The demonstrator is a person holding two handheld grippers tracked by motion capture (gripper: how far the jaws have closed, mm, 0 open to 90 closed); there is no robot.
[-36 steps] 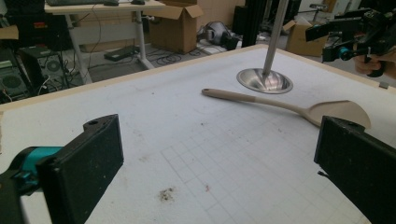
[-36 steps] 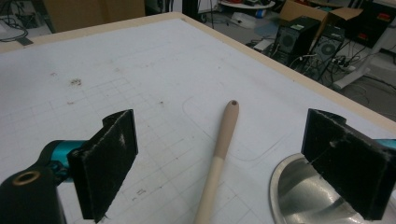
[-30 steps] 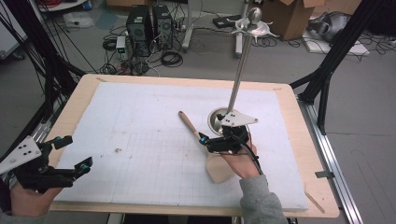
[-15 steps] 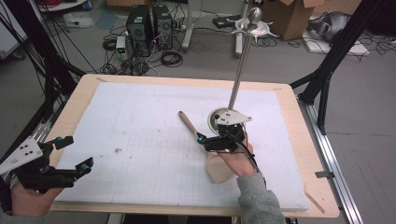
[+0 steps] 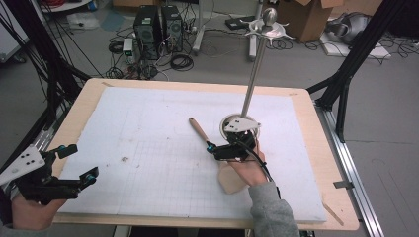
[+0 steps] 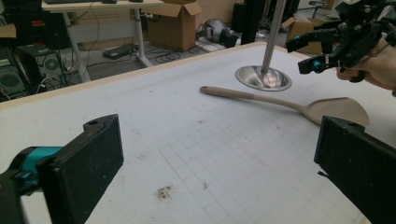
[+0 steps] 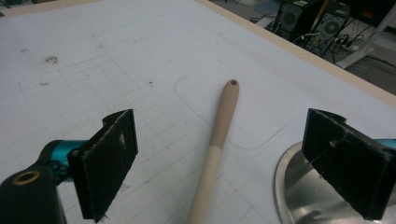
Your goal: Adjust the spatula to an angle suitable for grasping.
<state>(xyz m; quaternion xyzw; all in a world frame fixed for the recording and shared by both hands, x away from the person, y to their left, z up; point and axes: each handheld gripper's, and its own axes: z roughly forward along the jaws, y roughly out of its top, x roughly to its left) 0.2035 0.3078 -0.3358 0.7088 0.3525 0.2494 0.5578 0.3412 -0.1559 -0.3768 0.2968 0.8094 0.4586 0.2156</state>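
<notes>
A beige spatula point(image 5: 200, 131) lies on the white mat point(image 5: 148, 128), handle toward the far left, blade point(image 5: 231, 180) near the person's right hand. My right gripper point(image 5: 220, 148) hovers open over the handle. In the right gripper view the handle point(image 7: 218, 135) runs up between the two spread jaws of the right gripper point(image 7: 229, 161), touching neither. My left gripper point(image 5: 80, 162) is open at the mat's near left corner, holding nothing. From the left gripper point(image 6: 224, 172) view the spatula point(image 6: 280, 100) lies far ahead, with the right gripper point(image 6: 334, 44) above it.
A metal stand with a round base point(image 5: 240, 125) and tall pole point(image 5: 254, 69) sits just behind the right gripper; its base point(image 7: 299, 196) shows by the right jaw. The wooden table edge point(image 5: 341, 163) frames the mat. Computers, cables and boxes lie on the floor beyond.
The right gripper has shifted a little to the left, toward the spatula handle. The left gripper has stayed in place.
</notes>
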